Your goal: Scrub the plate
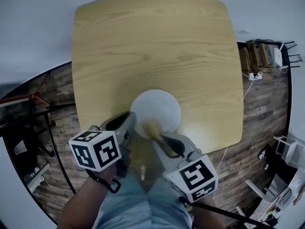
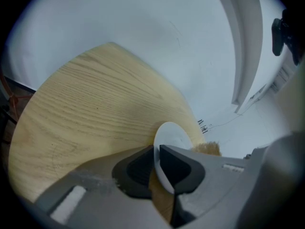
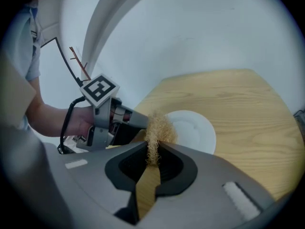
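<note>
Plate (image 1: 161,106) was pinched at near-left rim by L gripper (image 1: 131,124); R gripper (image 1: 161,140), clamped on scrubber (image 3: 156,128), sat just right, at plate's near edge.

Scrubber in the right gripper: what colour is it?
Straw-tan scrubber; clearest in the right gripper view.

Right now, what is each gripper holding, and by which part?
Left gripper clamps the white plate by its rim. Right gripper pinches the tan fibre scrubber by one end.
</note>
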A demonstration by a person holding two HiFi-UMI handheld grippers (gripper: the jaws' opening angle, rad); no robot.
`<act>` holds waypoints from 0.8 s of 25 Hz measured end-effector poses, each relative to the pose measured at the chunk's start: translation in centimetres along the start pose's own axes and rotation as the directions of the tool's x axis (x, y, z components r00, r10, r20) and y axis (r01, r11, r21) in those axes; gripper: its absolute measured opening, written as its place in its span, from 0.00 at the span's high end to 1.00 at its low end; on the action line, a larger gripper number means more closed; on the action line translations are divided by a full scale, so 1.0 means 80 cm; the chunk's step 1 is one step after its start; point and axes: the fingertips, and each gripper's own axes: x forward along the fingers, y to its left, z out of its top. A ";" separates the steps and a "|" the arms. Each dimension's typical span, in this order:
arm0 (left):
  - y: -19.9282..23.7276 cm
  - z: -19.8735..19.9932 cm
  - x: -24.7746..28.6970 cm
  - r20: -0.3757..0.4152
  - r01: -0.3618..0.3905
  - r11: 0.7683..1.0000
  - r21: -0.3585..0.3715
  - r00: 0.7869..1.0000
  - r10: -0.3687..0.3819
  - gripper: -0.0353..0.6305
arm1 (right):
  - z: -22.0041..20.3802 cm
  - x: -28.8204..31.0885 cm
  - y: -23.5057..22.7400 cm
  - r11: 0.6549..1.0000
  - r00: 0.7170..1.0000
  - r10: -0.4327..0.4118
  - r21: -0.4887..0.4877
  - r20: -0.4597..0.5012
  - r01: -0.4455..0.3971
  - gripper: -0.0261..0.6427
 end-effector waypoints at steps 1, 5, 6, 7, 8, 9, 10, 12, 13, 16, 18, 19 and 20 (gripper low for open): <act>-0.001 0.000 0.000 0.000 -0.001 1.000 0.004 1.000 0.001 0.85 | 0.005 -0.002 -0.009 1.000 1.000 -0.025 0.001 0.016 0.025 0.90; -0.008 0.000 0.003 -0.004 -0.003 1.000 0.012 1.000 0.003 0.85 | 0.028 -0.003 -0.047 0.992 0.991 -0.125 -0.021 0.053 0.126 0.90; -0.010 0.000 0.004 -0.004 -0.002 1.000 0.012 1.000 0.002 0.85 | 0.034 -0.001 -0.056 0.988 0.987 -0.148 -0.029 0.056 0.149 0.89; -0.011 0.001 0.005 -0.004 -0.001 1.000 0.011 1.000 0.001 0.85 | 0.039 0.002 -0.065 0.985 0.984 -0.169 -0.036 0.056 0.171 0.89; -0.012 0.002 0.006 -0.004 0.001 1.000 0.010 1.000 -0.001 0.85 | 0.043 0.005 -0.074 0.981 0.981 -0.188 -0.044 0.052 0.190 0.89; -0.012 0.003 0.007 -0.004 0.004 1.000 0.010 1.000 -0.003 0.85 | 0.045 0.010 -0.081 0.977 0.978 -0.206 -0.053 0.044 0.208 0.89; -0.012 0.004 0.007 -0.005 0.005 1.000 0.010 1.000 -0.005 0.85 | 0.046 0.014 -0.088 0.973 0.975 -0.221 -0.061 0.033 0.223 0.89; -0.011 0.004 0.007 -0.006 0.009 1.000 0.008 1.000 -0.009 0.85 | 0.046 0.023 -0.095 0.969 0.972 -0.235 -0.071 0.012 0.235 0.89; -0.011 0.005 0.007 -0.006 0.011 1.000 0.007 1.000 -0.010 0.85 | 0.045 0.028 -0.096 0.969 0.972 -0.235 -0.073 0.004 0.235 0.89; -0.008 0.005 0.006 -0.003 0.014 1.000 0.005 1.000 -0.014 0.85 | 0.044 0.038 -0.092 0.969 0.972 -0.233 -0.084 -0.010 0.231 0.89; -0.006 0.006 0.004 -0.003 0.015 1.000 0.002 1.000 -0.015 0.85 | 0.041 0.042 -0.090 0.971 0.974 -0.224 -0.088 -0.021 0.222 0.90; -0.005 0.006 0.004 -0.002 0.014 1.000 0.000 1.000 -0.014 0.85 | 0.040 0.043 -0.087 0.974 0.977 -0.213 -0.086 -0.026 0.210 0.90; -0.004 0.007 0.003 0.000 0.013 1.000 -0.001 1.000 -0.013 0.85 | 0.039 0.045 -0.083 0.978 0.980 -0.197 -0.081 -0.030 0.194 0.90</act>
